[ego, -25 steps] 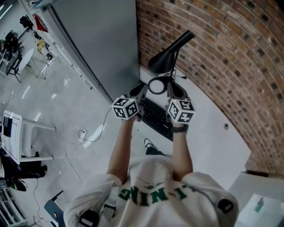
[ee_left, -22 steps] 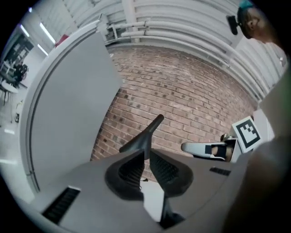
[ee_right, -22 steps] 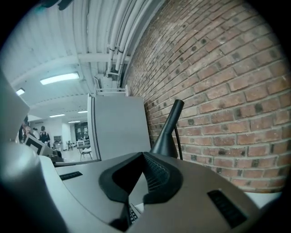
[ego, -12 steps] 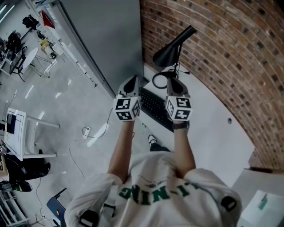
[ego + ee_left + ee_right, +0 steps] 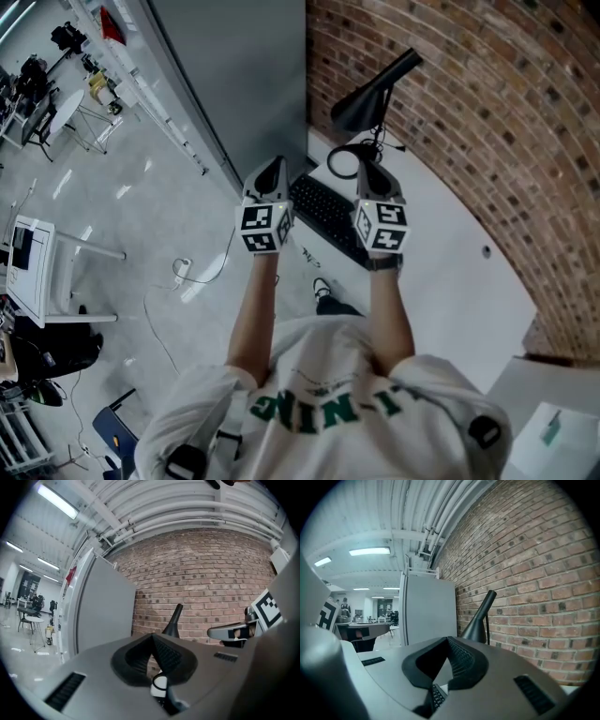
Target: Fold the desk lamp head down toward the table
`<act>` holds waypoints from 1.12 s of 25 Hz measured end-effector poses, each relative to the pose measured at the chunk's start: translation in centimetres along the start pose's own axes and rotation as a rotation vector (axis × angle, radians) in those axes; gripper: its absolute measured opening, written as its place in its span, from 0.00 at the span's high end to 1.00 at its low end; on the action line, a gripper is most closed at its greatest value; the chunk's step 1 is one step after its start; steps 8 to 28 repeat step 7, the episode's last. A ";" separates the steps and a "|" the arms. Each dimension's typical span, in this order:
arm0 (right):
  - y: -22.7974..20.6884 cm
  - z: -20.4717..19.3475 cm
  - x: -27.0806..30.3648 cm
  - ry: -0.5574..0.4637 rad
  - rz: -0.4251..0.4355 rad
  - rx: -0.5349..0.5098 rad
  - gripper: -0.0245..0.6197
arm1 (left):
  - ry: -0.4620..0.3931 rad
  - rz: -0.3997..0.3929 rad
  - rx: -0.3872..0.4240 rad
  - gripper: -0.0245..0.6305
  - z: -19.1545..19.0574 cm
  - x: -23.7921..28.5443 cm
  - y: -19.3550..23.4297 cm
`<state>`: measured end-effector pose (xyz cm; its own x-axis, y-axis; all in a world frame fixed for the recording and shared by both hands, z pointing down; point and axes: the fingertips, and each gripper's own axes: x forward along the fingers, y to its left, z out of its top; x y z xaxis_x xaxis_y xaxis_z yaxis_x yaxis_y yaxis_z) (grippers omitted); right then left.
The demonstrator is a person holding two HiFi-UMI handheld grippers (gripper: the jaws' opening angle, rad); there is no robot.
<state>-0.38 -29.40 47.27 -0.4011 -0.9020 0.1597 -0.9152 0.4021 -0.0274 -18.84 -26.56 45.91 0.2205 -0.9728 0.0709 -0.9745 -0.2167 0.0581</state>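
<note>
The black desk lamp (image 5: 373, 91) stands at the table's far end by the brick wall, its cone shade tilted, and its round base (image 5: 344, 162) lies on the white table (image 5: 441, 272). It also rises beyond the jaws as the lamp (image 5: 174, 621) in the left gripper view and the lamp (image 5: 480, 617) in the right gripper view. My left gripper (image 5: 271, 169) hovers over the table's left edge, shut on nothing, well left of the lamp. My right gripper (image 5: 367, 171) hangs just short of the base, its jaws together and nothing between them.
A black keyboard (image 5: 323, 217) lies between the grippers on the table. The brick wall (image 5: 487, 112) runs along the right, and a grey cabinet (image 5: 244, 75) stands left of the lamp. A cable (image 5: 202, 277) trails on the floor below.
My left gripper has drawn away from the lamp base to the left and risen, now over the table edge. The right gripper has backed off slightly. The lamp stands as before.
</note>
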 end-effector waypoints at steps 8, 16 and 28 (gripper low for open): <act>0.5 -2.2 -1.1 0.052 0.007 -0.033 0.96 | 0.080 0.039 -0.008 0.96 -4.4 -2.4 0.7; 0.5 -2.2 -1.1 0.052 0.007 -0.033 0.96 | 0.080 0.039 -0.008 0.96 -4.4 -2.4 0.7; 0.5 -2.2 -1.1 0.052 0.007 -0.033 0.96 | 0.080 0.039 -0.008 0.96 -4.4 -2.4 0.7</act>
